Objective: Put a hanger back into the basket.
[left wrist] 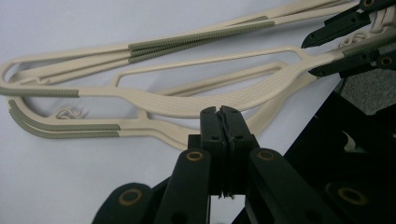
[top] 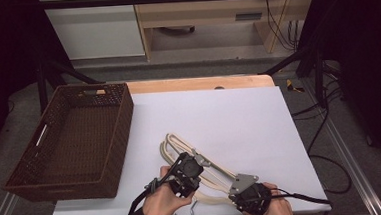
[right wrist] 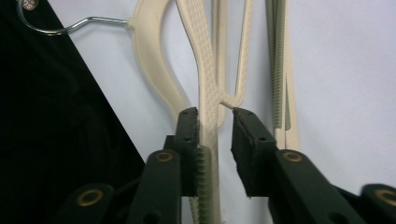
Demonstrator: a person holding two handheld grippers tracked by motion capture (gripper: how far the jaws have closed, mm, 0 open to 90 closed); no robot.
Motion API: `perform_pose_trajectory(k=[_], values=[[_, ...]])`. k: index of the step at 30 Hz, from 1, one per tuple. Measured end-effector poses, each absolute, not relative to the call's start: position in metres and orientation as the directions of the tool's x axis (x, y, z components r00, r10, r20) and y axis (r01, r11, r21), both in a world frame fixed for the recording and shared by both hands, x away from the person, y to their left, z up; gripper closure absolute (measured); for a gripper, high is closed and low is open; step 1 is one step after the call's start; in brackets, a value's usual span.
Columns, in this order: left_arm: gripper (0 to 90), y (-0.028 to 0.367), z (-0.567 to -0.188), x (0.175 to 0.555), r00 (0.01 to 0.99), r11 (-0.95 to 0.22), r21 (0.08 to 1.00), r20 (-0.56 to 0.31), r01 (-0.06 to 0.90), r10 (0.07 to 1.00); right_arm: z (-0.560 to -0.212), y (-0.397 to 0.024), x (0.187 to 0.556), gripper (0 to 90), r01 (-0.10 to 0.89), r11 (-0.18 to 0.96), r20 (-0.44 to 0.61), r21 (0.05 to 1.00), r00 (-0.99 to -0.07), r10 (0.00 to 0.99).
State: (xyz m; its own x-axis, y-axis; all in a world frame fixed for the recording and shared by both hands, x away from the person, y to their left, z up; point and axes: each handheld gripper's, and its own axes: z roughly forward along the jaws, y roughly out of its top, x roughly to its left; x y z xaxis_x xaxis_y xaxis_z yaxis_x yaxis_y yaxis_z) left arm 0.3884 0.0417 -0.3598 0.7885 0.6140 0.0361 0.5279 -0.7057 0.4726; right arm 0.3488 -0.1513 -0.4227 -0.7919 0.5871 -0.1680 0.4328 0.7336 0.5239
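Hangers point(top: 191, 160) of cream plastic lie stacked at lower centre of the white table point(top: 239, 114), none yet in the wicker basket point(top: 30, 180) at left, as the right gripper point(right wrist: 215, 114) straddles one arm and the left gripper point(left wrist: 220, 113) sits pressed together, empty.

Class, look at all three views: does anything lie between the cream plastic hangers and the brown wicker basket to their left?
Nothing visible does. Bare white table cover separates the cream plastic hangers from the brown wicker basket; its near wall is what they must clear.
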Motion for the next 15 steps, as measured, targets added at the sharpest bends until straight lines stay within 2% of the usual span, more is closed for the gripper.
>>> perform_pose_trajectory(k=[1,4,7,8,10,12,15], values=[[88.7,0.042,-0.360,0.388,0.789,-0.704,0.479,0.038,0.524,0.613,-0.421,-0.154,0.350,80.8,0.404,0.751,-0.172,0.522,-0.813,0.557],[88.0,0.044,-0.359,0.390,0.788,-0.678,0.514,0.007,0.525,0.615,-0.420,-0.154,0.350,81.3,0.407,0.747,-0.169,0.526,-0.810,0.561],[87.4,0.050,-0.356,0.392,0.812,-0.700,0.515,0.012,0.495,0.584,-0.419,-0.157,0.352,81.5,0.390,0.756,-0.170,0.526,-0.823,0.543],[86.1,0.051,-0.355,0.392,0.814,-0.680,0.542,-0.014,0.494,0.580,-0.417,-0.157,0.352,81.7,0.396,0.754,-0.170,0.525,-0.818,0.549],[77.1,0.055,-0.349,0.391,0.812,-0.633,0.596,-0.056,0.494,0.581,-0.416,-0.158,0.353,81.8,0.397,0.748,-0.176,0.532,-0.812,0.556],[71.2,0.060,-0.342,0.390,0.822,-0.611,0.636,-0.067,0.472,0.565,-0.415,-0.160,0.354,82.1,0.395,0.751,-0.183,0.530,-0.811,0.556],[57.1,0.074,-0.326,0.389,0.825,-0.547,0.710,-0.086,0.444,0.558,-0.413,-0.161,0.356,82.5,0.409,0.734,-0.182,0.542,-0.796,0.577]])
